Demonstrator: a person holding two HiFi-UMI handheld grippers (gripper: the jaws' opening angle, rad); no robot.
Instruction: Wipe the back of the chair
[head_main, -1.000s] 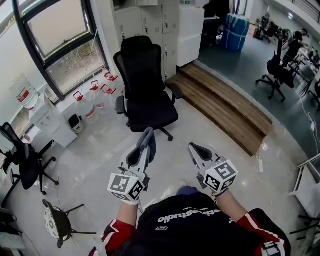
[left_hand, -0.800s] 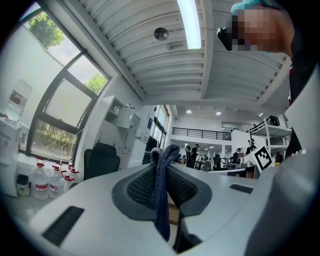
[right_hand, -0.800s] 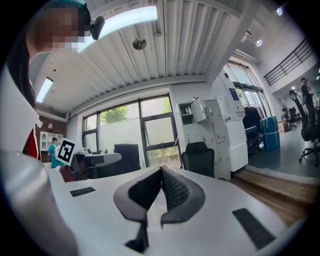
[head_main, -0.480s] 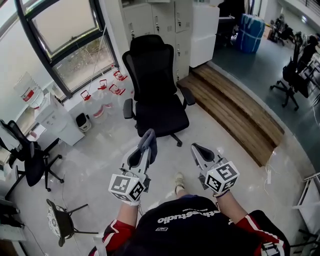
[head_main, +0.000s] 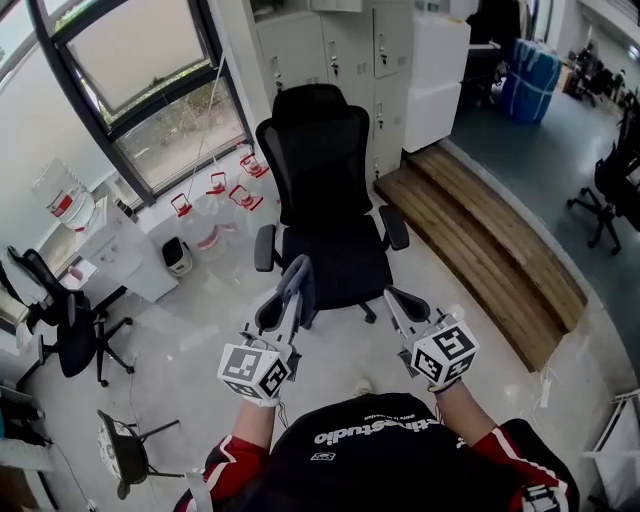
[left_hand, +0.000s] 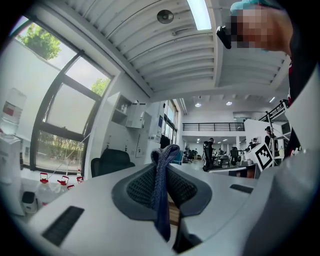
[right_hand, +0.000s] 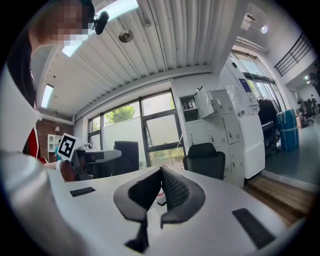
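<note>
A black office chair (head_main: 325, 200) with a mesh back and headrest stands just ahead, its seat facing me; it also shows far off as the chair (left_hand: 111, 161) and the chair (right_hand: 206, 159) in the gripper views. My left gripper (head_main: 297, 275) is shut on a blue-grey cloth (head_main: 302, 285), which sticks up between the jaws as the cloth (left_hand: 161, 185). My right gripper (head_main: 392, 297) is shut with nothing in it. Both grippers hover in front of the seat's front edge, apart from the chair.
Lockers (head_main: 345, 50) and a window (head_main: 130, 70) stand behind the chair. Water jugs with red handles (head_main: 215, 195) sit on the floor at its left. A wooden step (head_main: 490, 250) runs at the right. Another black chair (head_main: 65, 320) and a small stool (head_main: 125, 450) are at the left.
The view has closed in on the chair: it now sits lower and nearer to both grippers. The grippers keep the same pose and the cloth stays held.
</note>
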